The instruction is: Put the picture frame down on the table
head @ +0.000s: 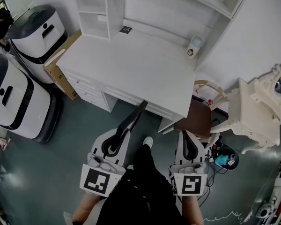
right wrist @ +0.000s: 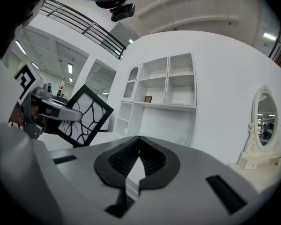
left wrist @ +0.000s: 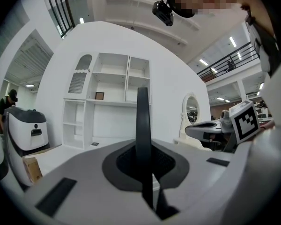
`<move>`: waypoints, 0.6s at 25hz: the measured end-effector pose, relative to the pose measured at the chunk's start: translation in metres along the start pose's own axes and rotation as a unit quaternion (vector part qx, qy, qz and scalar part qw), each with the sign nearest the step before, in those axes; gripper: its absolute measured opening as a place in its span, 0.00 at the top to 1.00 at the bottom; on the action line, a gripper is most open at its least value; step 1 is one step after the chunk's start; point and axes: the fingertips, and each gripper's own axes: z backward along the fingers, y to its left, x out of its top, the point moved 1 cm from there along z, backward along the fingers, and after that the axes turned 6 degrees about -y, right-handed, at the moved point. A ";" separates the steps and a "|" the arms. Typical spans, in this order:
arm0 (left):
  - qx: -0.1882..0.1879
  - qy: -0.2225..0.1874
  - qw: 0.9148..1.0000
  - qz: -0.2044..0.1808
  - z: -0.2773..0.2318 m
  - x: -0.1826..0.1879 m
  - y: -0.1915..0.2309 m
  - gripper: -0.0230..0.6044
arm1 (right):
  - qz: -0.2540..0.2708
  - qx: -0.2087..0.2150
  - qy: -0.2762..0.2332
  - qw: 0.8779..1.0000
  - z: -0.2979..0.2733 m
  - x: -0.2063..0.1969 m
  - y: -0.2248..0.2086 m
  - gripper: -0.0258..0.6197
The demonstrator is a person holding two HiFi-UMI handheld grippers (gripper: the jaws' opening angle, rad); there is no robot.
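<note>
My left gripper (head: 119, 140) is shut on the lower edge of a black picture frame (head: 133, 118), held upright over the floor just short of the white table's (head: 131, 64) front edge. In the left gripper view the frame (left wrist: 143, 121) is edge-on, a dark bar clamped between the jaws. The right gripper view has it from the side: a black frame (right wrist: 86, 116) around a white panel with curved black lines. My right gripper (head: 191, 146) stands shut and empty to the right, near the table's front corner; its jaws (right wrist: 139, 140) meet with nothing between them.
A small cup (head: 193, 46) stands at the table's far right and a white shelf unit (head: 93, 8) at its back. A brown chair (head: 199, 118) and a white vanity with an oval mirror (head: 267, 102) are on the right. Two white machines (head: 14, 97) and cardboard (head: 61, 74) stand left.
</note>
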 end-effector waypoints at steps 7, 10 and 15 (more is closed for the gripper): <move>0.003 0.003 1.000 -0.005 -0.028 0.001 0.010 0.94 | -0.006 0.011 -0.003 1.000 -0.028 -0.004 -0.010 0.96; 0.002 0.003 1.000 -0.005 -0.049 0.001 0.012 0.94 | -0.003 0.015 -0.008 1.000 -0.044 -0.004 -0.023 0.96; -0.003 0.001 1.000 -0.010 -0.086 0.001 0.012 0.94 | -0.009 0.024 -0.017 1.000 -0.075 -0.006 -0.041 0.96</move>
